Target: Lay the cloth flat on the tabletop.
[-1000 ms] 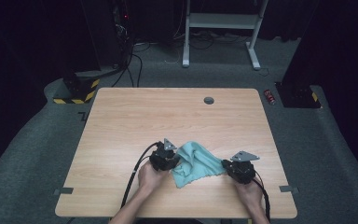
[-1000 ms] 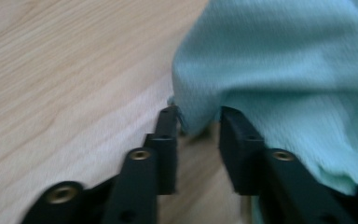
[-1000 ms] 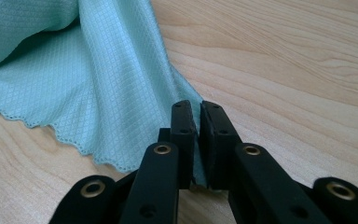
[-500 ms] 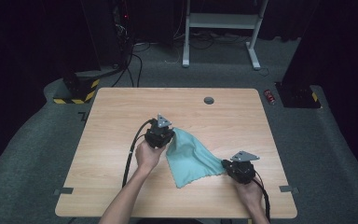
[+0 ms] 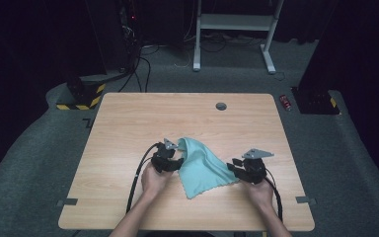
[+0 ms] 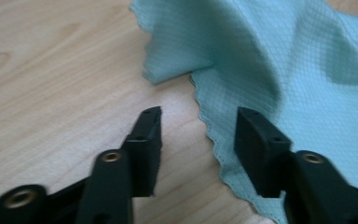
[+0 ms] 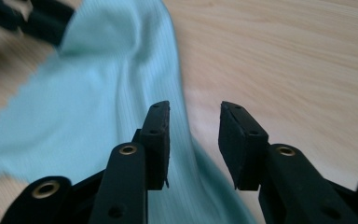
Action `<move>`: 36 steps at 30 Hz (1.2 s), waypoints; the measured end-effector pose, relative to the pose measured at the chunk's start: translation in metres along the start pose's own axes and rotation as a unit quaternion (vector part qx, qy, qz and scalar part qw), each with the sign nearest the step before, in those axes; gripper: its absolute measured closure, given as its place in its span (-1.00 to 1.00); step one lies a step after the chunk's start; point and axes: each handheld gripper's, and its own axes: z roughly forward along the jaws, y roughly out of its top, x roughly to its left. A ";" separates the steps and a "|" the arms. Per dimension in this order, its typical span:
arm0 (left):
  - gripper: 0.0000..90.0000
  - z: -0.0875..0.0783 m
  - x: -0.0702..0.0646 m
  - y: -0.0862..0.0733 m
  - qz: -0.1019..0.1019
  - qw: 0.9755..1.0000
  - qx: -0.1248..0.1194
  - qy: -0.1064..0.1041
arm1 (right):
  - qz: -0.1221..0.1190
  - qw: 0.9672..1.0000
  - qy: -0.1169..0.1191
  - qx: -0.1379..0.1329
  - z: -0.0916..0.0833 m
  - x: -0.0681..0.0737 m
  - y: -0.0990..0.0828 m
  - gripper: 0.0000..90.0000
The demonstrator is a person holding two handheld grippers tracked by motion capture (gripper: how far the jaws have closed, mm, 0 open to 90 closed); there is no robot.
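Observation:
A teal cloth [image 5: 203,167] lies loosely spread on the wooden table [image 5: 128,123], between my two grippers. My left gripper [image 5: 176,158] sits at the cloth's left corner. Its jaws have just been opening and stand apart [image 6: 198,128], with the cloth's scalloped edge [image 6: 284,70] lying loose on the wood between them. My right gripper [image 5: 233,169] is at the cloth's right corner. Its jaws have also just been opening [image 7: 193,135], and the cloth's edge [image 7: 98,102] runs under its left jaw, unpressed. The left gripper [image 7: 28,18] shows blurred at the cloth's far end.
A round grommet [image 5: 221,105] sits near the table's far edge. On the floor beyond are a red object [image 5: 286,101], a white frame [image 5: 232,22], cables and a yellow-black striped block [image 5: 86,98]. Bare wood surrounds the cloth.
The left gripper pulled the cloth's corner away, then came back nearer. Both grippers have opened and let the cloth go; it now lies spread out instead of bunched.

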 end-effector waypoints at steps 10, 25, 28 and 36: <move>0.83 0.004 -0.004 -0.002 0.025 0.999 -0.003 -0.031 | 0.005 0.999 0.025 0.023 0.054 0.009 0.051 0.28; 0.99 0.006 0.002 0.000 0.024 0.999 -0.002 -0.044 | 0.020 0.997 0.055 0.058 0.080 0.009 0.066 0.99; 1.00 0.003 0.005 0.000 0.025 0.999 -0.001 -0.040 | -0.025 0.998 0.058 0.020 0.054 0.025 0.072 0.99; 1.00 -0.020 0.015 -0.014 0.013 0.998 0.003 -0.059 | -0.135 0.987 0.083 0.026 0.026 0.068 0.058 0.99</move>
